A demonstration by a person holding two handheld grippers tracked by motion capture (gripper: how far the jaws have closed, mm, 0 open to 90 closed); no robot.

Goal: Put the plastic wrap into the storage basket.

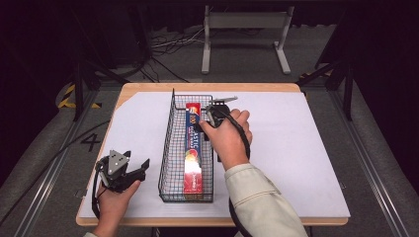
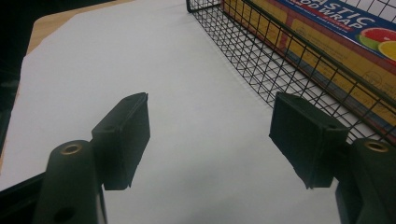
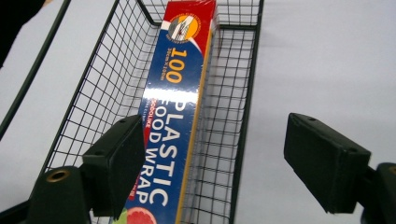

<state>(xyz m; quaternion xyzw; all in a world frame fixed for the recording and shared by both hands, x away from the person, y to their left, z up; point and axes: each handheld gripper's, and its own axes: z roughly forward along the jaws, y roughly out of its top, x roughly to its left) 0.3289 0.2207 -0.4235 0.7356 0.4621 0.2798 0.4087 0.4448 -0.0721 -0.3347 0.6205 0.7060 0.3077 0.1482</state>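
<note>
A black wire basket (image 1: 168,143) stands lengthwise at the middle of the table. In it lies a long red and blue box of plastic food wrap (image 1: 193,148). My right gripper (image 1: 220,104) hovers over the basket's far right side, open; in the right gripper view its jaws (image 3: 215,126) straddle the basket's right wall (image 3: 247,93), with the box (image 3: 180,93) beside the left jaw. My left gripper (image 1: 138,160) rests open near the front left, empty. In the left gripper view it (image 2: 210,107) points along the white sheet, with the basket (image 2: 261,70) and box (image 2: 336,32) to its right.
A white sheet (image 1: 296,138) covers most of the wooden table (image 1: 207,87). Beyond the table's far edge, a grey metal stand (image 1: 244,29) and loose cables (image 1: 168,42) sit on the floor. Bare sheet lies on both sides of the basket.
</note>
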